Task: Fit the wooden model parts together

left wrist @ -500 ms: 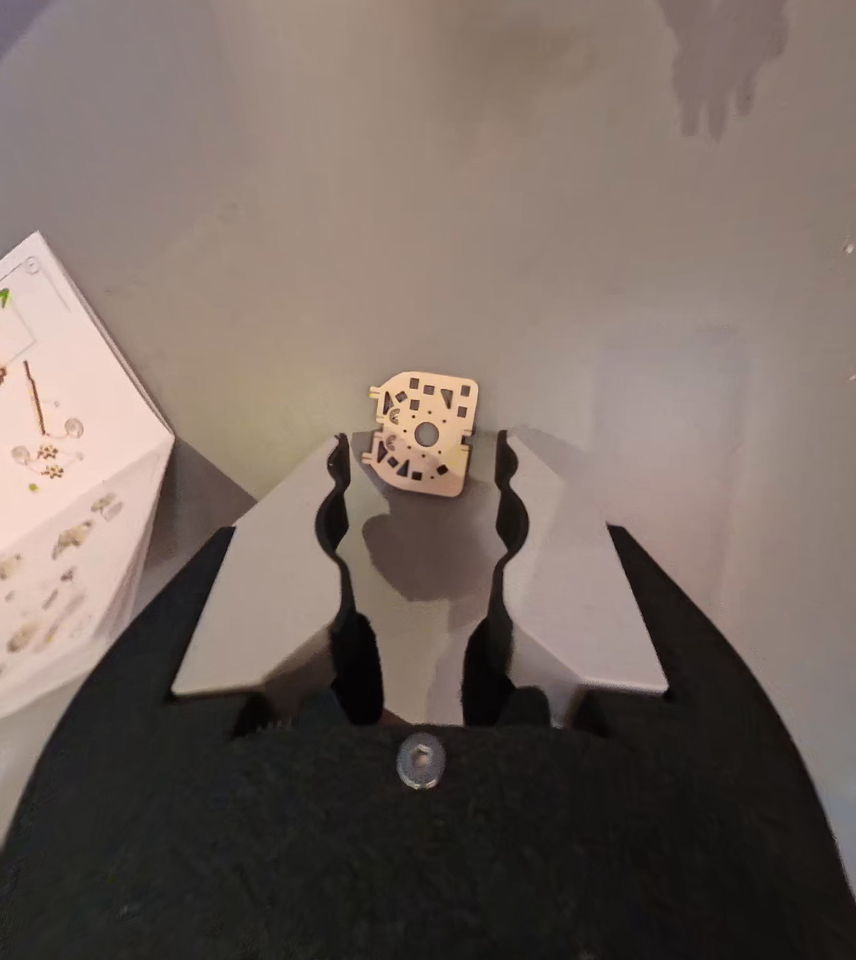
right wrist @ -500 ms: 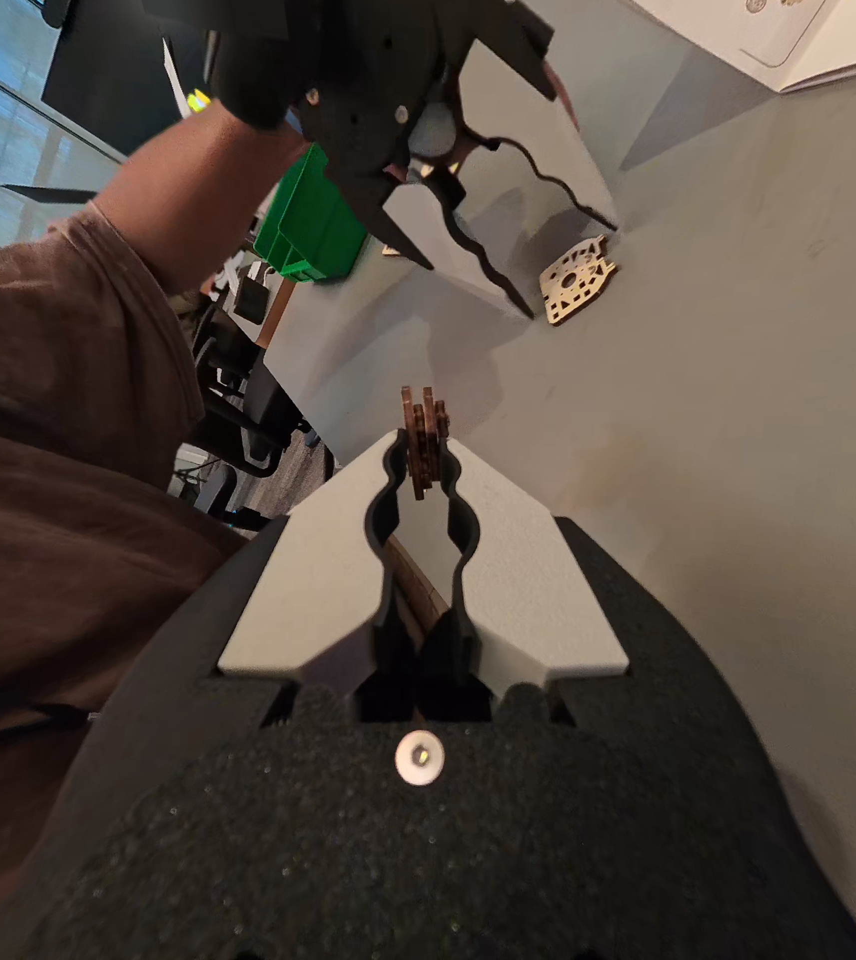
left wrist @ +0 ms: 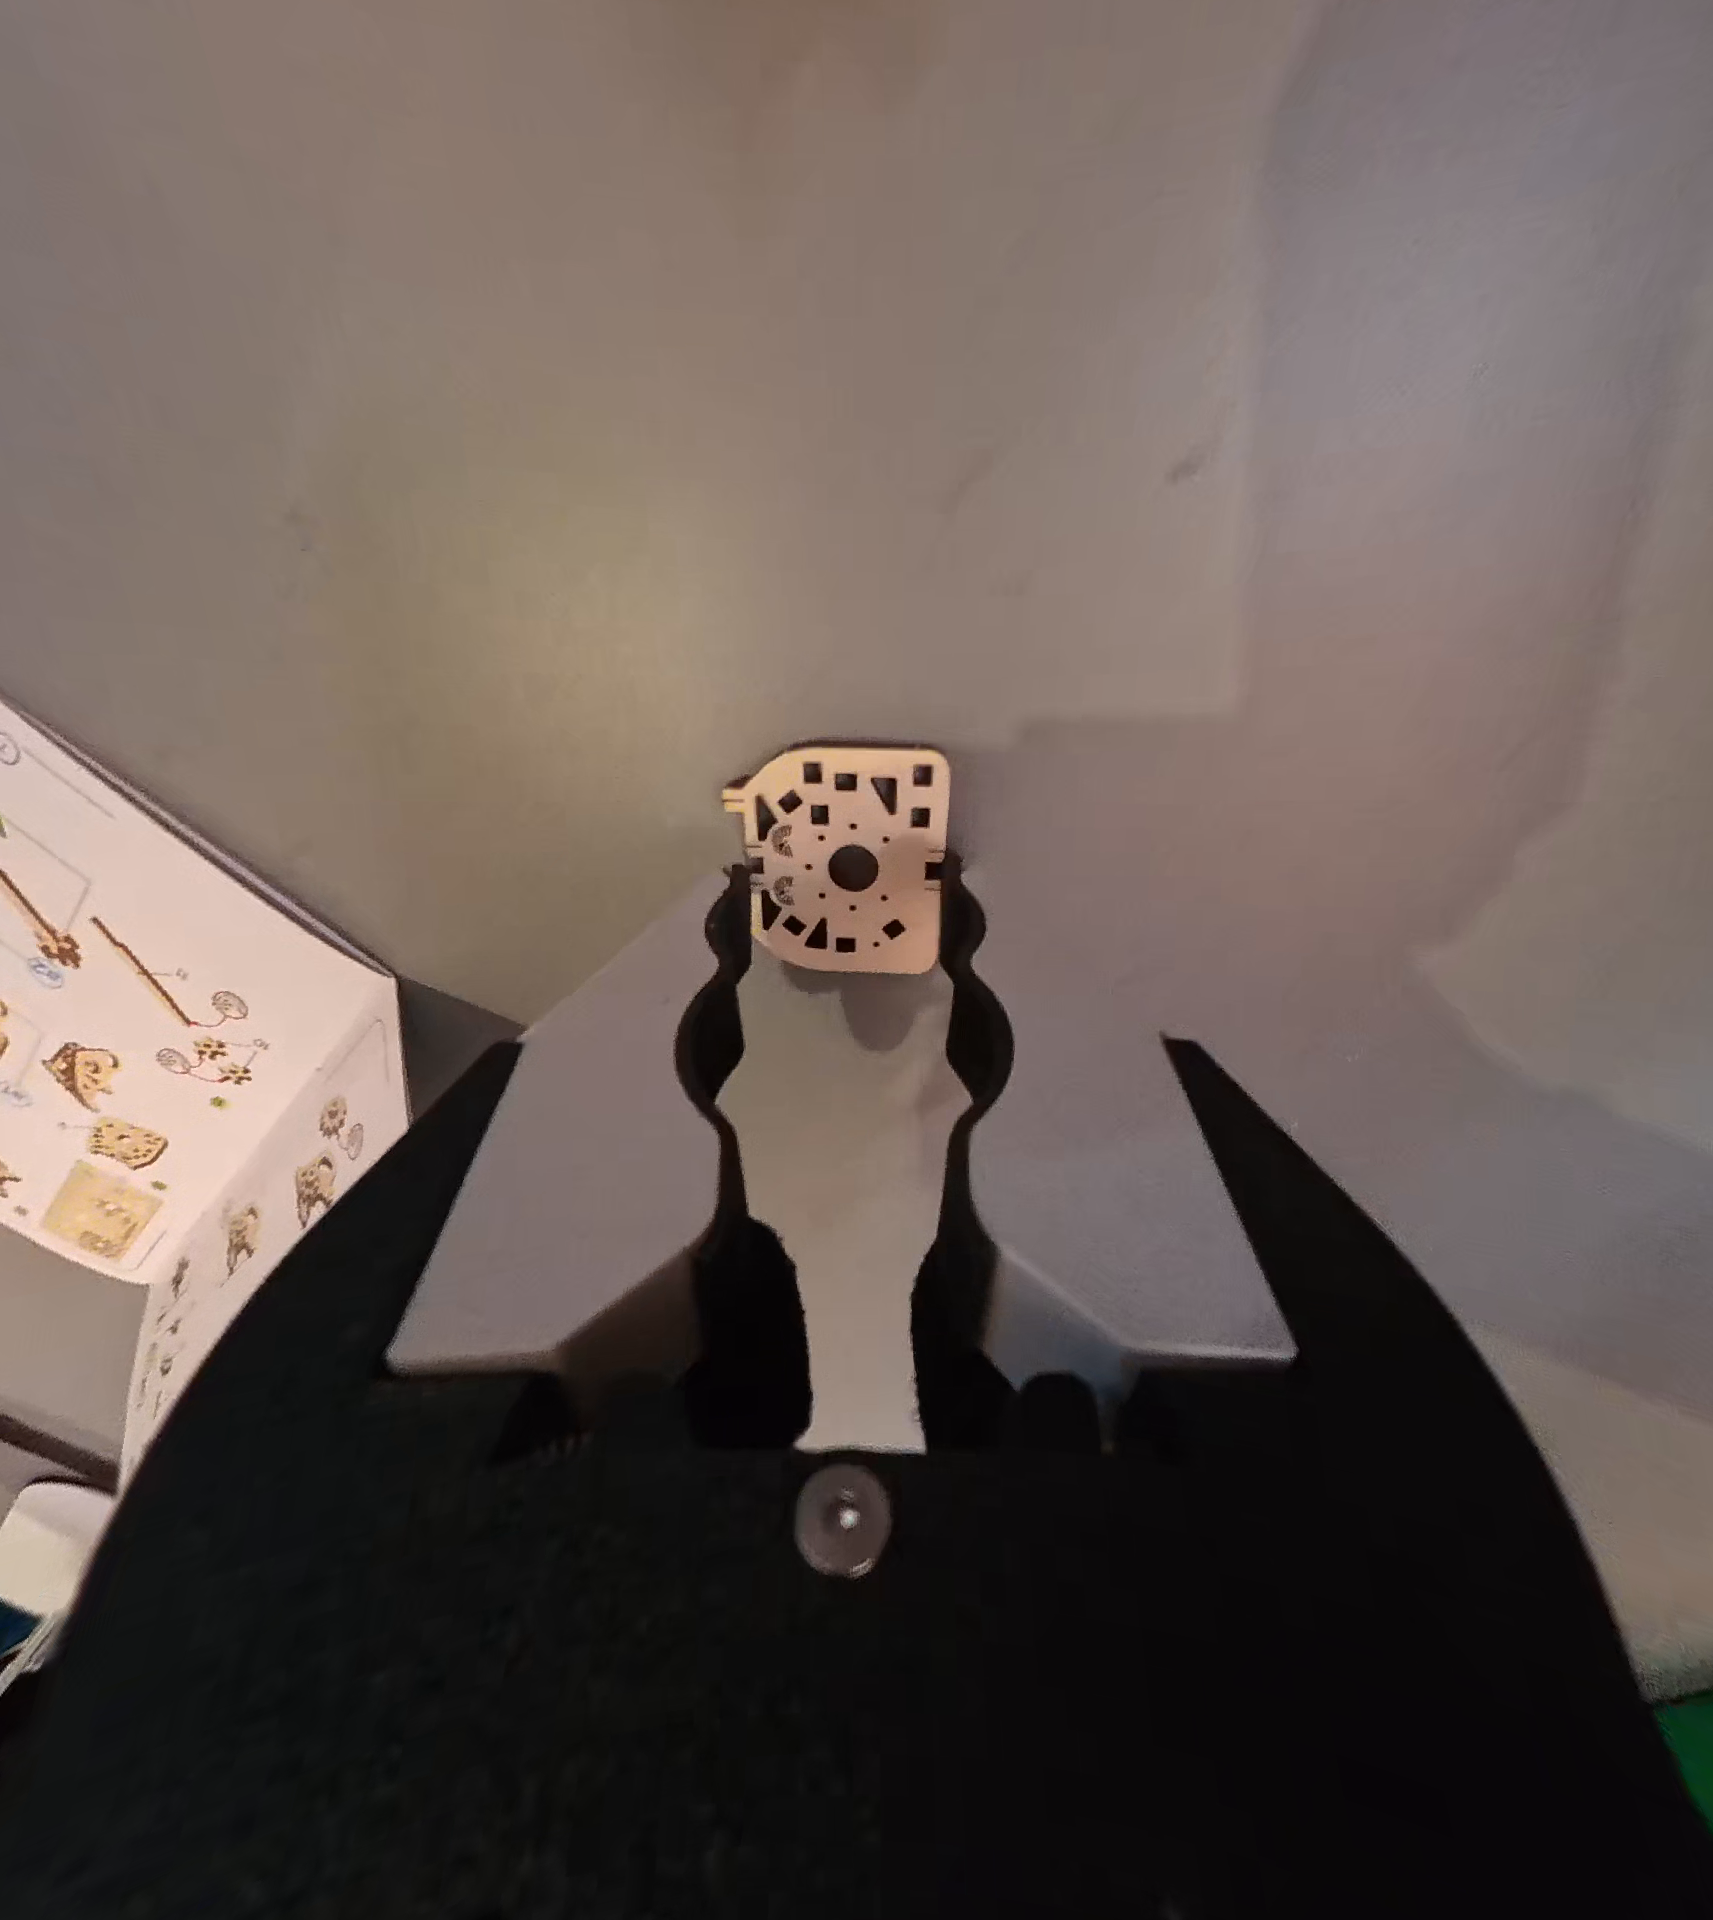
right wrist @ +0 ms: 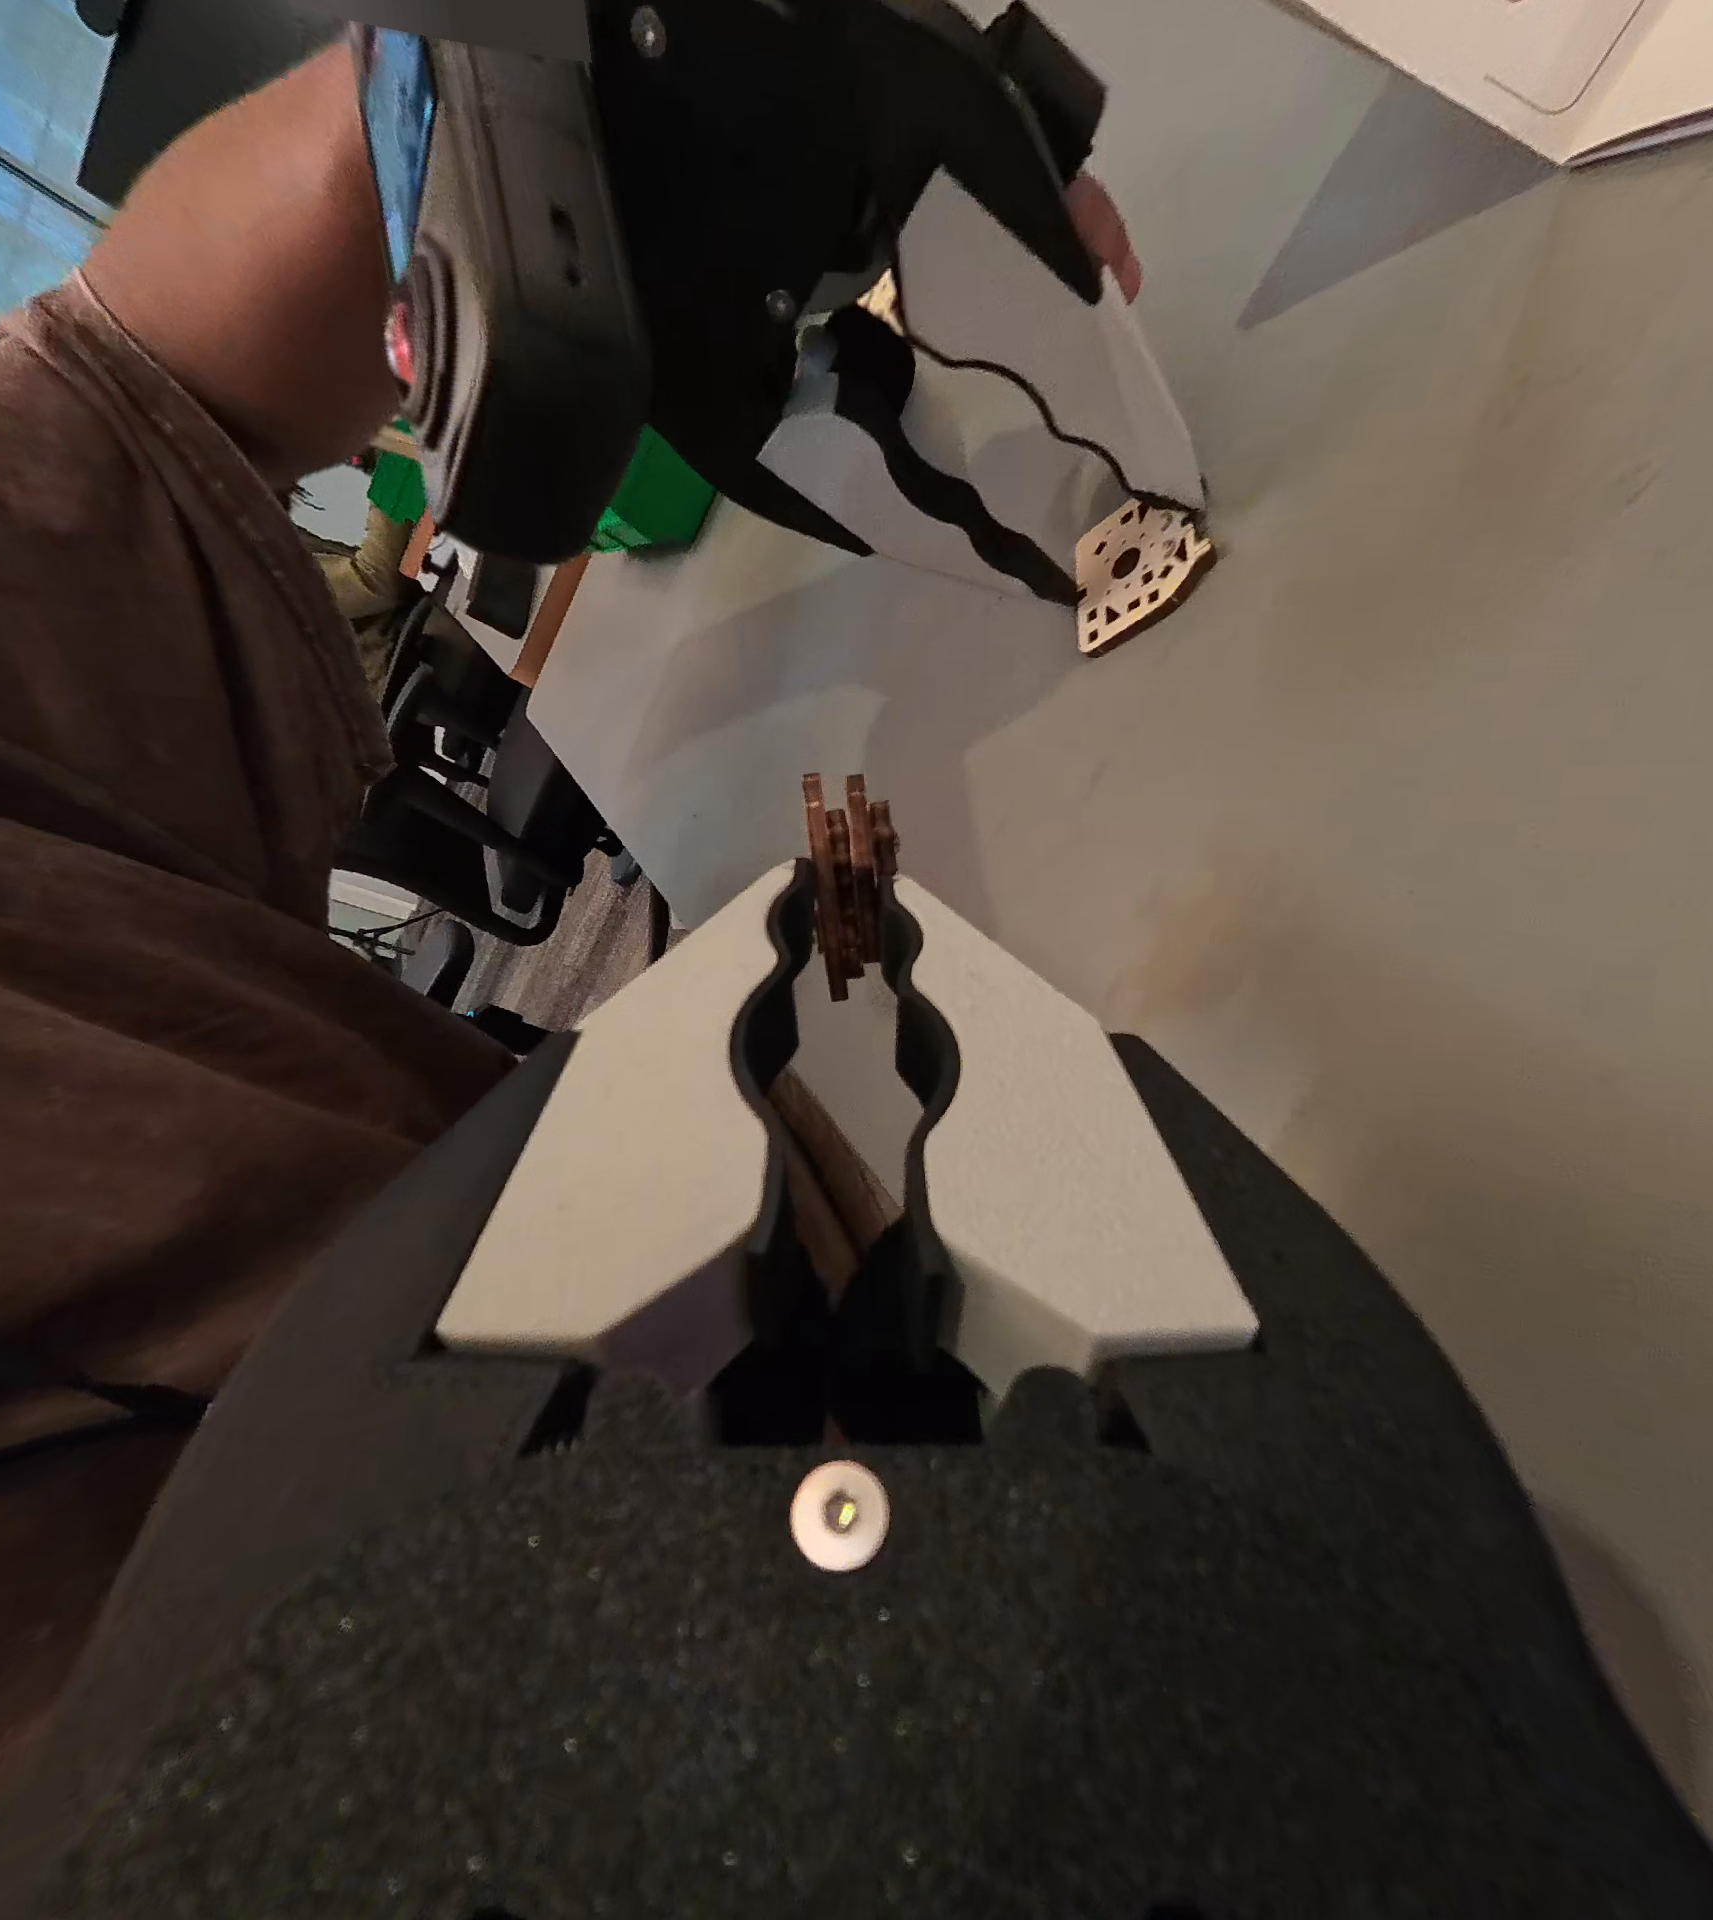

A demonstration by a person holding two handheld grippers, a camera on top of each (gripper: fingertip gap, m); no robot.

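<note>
Left tool [left wrist: 847, 883] sat down at the grey bench [left wrist: 1247, 520], its two grey wavy-edged fingers [left wrist: 613, 1039] either side of a pale flat wooden plate [left wrist: 847, 868] cut with small square, triangle and round holes. Fingertips met the plate's side notches, so the tool was clamped on the plate. Right wrist view showed the plate [right wrist: 1138, 577] tilted, its low edge touching the bench [right wrist: 1454, 831] and its upper edge raised between the left tool's [right wrist: 1132, 551] fingertips. Plate was out on open bench surface, well off any visible edge.

Right tool [right wrist: 852, 883] was closed on a dark brown stack of thin wooden model pieces [right wrist: 847, 883], held edge-on and upright, tops sticking out past the fingertips. More brown wood [right wrist: 831, 1184] showed lower in the gap between the fingers; could not tell if it was the same part. This tool was held above the bench, apart from the plate.

White folded instruction sheet with printed diagrams [left wrist: 104, 1039] lay near the bench's left side in the left wrist view. A brown sleeve [right wrist: 104, 935] filled the left of the right wrist view, with a bare forearm [right wrist: 239, 260] running to the left tool. A green bin [right wrist: 665, 499] sat behind that tool at the bench's far edge.
</note>
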